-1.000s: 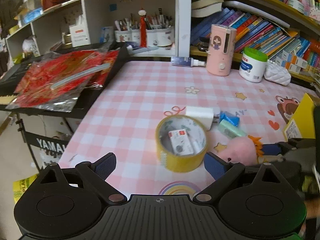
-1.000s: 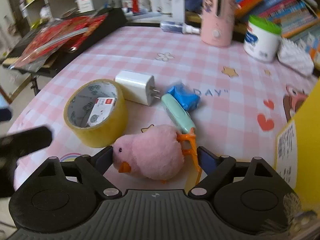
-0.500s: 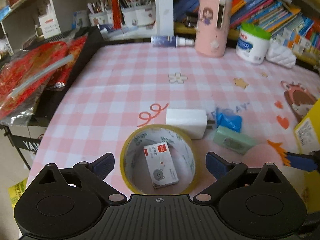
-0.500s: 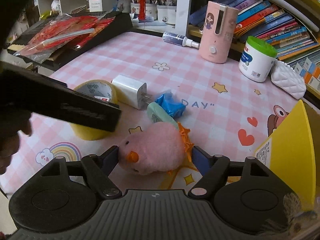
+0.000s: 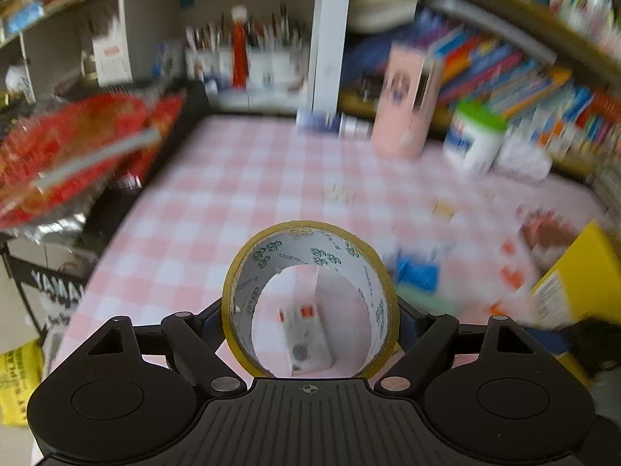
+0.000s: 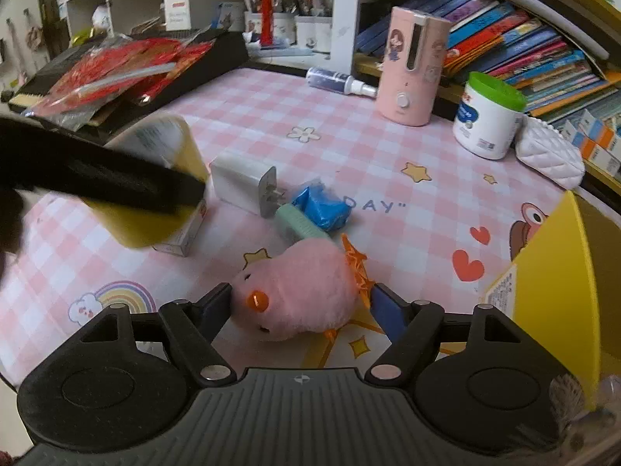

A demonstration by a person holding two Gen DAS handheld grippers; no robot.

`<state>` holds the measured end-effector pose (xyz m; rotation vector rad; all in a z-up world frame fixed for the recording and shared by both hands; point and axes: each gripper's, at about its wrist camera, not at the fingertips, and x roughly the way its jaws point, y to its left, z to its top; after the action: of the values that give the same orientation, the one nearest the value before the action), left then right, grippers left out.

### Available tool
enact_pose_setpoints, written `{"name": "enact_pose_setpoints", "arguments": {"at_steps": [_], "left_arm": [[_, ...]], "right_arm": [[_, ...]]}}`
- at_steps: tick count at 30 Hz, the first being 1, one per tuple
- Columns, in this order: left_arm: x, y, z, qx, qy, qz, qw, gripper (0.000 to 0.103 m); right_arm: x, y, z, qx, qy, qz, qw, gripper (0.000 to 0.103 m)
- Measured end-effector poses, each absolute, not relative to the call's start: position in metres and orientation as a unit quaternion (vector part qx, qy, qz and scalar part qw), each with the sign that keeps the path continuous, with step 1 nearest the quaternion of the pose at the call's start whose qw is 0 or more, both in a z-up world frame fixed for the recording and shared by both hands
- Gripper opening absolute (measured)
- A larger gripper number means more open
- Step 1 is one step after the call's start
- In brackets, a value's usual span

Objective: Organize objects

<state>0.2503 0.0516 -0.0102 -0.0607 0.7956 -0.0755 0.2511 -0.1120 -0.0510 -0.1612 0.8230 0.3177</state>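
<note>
While books and pen cups crowd the shelves behind, the worktop (image 6: 349, 136) lies under a pink checked cloth, with a yellow box (image 6: 559, 283) at its right edge. Near the back stand a pink humidifier (image 6: 411, 66) and a green-lidded white jar (image 6: 487, 116).

Its jaws having just been closing, the left gripper (image 5: 310, 314) holds a roll of yellow tape (image 5: 310, 256) by its outer sides, tilted on edge so the hollow core faces the camera; through it a small white box (image 5: 306, 330) shows on the cloth below.

Also closing in, the right gripper (image 6: 300, 303) brackets a pink plush chick (image 6: 299, 295): the left pad touches its head, the right pad sits just beside the orange feet.

Just behind the chick lie a white charger plug (image 6: 242, 182), a mint-green case (image 6: 297, 225) and a crumpled blue packet (image 6: 322, 209), bunched together.
</note>
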Motion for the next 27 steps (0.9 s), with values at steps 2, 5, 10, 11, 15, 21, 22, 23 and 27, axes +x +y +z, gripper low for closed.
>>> {"name": "enact_pose_setpoints", "arguments": {"at_steps": [2, 5, 10, 11, 15, 21, 22, 23, 27], "left_arm": [[0.241, 0.055, -0.002, -0.028, 0.373, -0.042, 0.926, 0.083], [0.231, 0.062, -0.002, -0.035, 0.380, -0.030, 0.924, 0.083], [0.205, 0.076, -0.003, -0.062, 0.386, -0.024, 0.920, 0.083], [0.200, 0.078, -0.002, -0.063, 0.384, -0.026, 0.921, 0.083], [0.184, 0.084, 0.004, -0.065, 0.371, -0.029, 0.926, 0.083], [0.168, 0.094, 0.007, -0.077, 0.364, -0.027, 0.928, 0.083], [0.166, 0.094, 0.007, -0.077, 0.364, -0.029, 0.928, 0.083], [0.163, 0.095, 0.008, -0.077, 0.363, -0.031, 0.928, 0.083], [0.151, 0.096, 0.007, -0.078, 0.364, -0.037, 0.927, 0.083]], "right_arm": [[0.249, -0.114, -0.048, -0.069, 0.397, 0.146, 0.904, 0.073], [0.245, -0.115, -0.044, -0.057, 0.395, 0.137, 0.907, 0.071], [0.235, -0.113, -0.043, -0.045, 0.402, 0.131, 0.905, 0.069], [0.232, -0.113, -0.041, -0.037, 0.400, 0.130, 0.906, 0.068], [0.221, -0.113, -0.031, -0.022, 0.379, 0.122, 0.917, 0.067], [0.204, -0.110, -0.018, -0.018, 0.356, 0.118, 0.927, 0.067], [0.202, -0.109, -0.016, -0.019, 0.354, 0.117, 0.928, 0.067], [0.198, -0.109, -0.014, -0.019, 0.351, 0.116, 0.929, 0.067], [0.186, -0.109, -0.007, -0.018, 0.342, 0.109, 0.933, 0.067]]}}
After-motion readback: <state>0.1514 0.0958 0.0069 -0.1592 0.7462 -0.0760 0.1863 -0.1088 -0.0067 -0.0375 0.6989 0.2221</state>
